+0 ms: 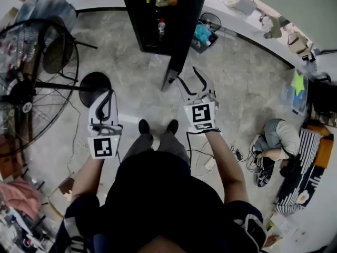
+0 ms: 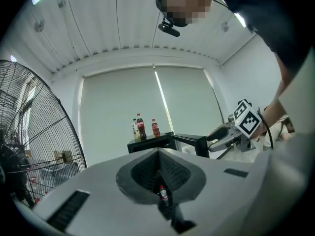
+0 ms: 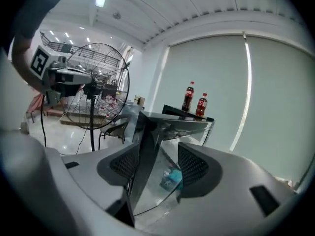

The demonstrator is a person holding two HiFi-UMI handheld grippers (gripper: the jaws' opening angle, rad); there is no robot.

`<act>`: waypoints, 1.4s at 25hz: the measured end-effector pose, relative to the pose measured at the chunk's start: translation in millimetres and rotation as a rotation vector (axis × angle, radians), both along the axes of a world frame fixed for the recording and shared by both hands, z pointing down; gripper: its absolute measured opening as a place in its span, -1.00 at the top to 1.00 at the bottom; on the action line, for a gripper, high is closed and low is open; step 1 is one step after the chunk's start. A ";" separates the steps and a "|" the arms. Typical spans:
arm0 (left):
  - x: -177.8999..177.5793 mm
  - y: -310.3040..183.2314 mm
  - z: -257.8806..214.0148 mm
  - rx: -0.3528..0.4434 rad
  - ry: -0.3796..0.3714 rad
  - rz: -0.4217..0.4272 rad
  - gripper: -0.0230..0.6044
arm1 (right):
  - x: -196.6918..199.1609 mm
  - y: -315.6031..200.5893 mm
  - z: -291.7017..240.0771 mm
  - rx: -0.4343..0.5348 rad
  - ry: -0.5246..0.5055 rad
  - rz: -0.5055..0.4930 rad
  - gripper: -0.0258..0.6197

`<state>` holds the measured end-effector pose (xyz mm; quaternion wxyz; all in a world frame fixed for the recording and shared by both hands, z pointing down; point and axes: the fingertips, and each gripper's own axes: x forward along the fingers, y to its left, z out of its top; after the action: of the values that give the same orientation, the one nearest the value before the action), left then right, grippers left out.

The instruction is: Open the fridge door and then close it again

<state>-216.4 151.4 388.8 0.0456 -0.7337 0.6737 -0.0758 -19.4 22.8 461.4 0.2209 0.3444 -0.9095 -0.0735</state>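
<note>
I see my right gripper (image 1: 194, 83) with fingers apart; the open fridge door (image 3: 145, 156) has its edge in the gap, unpinched. My left gripper (image 1: 105, 101) is closed on nothing, well clear of the fridge (image 1: 158, 15).

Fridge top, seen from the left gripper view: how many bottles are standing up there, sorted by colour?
Dark bottles with red labels: 2
Pale bottle with a yellowish label: 1
Total on the fridge top: 3
</note>
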 end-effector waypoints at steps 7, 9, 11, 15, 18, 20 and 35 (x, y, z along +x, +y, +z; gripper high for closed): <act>3.0 0.7 0.8 -0.010 -0.011 -0.027 0.86 | 7.9 -0.3 -6.5 0.154 0.222 -0.208 0.06; 1.1 2.2 0.5 -0.011 -0.012 -0.040 0.86 | 7.0 0.0 -8.8 0.218 0.297 -0.290 0.04; 0.8 4.0 1.1 -0.014 -0.014 -0.052 0.86 | 6.2 -1.4 -11.9 0.292 0.366 -0.366 0.02; 3.2 6.7 1.2 -0.009 -0.024 -0.074 0.86 | 5.3 -10.1 -18.8 0.436 0.474 -0.473 0.02; 4.1 8.6 1.3 -0.012 -0.020 -0.097 0.86 | 1.6 -15.1 -22.8 0.510 0.521 -0.540 -0.01; 4.8 9.4 1.9 -0.018 -0.017 -0.113 0.86 | -0.9 -18.5 -22.1 0.574 0.563 -0.590 -0.04; 1.1 25.7 -1.3 -0.014 -0.035 -0.211 0.86 | -27.0 -35.7 -6.0 0.871 0.786 -0.916 -0.16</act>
<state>-215.3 177.1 387.5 0.0442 -0.6576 0.7457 -0.0975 -46.5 -12.9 455.3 0.3207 -0.0644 -0.7046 -0.6297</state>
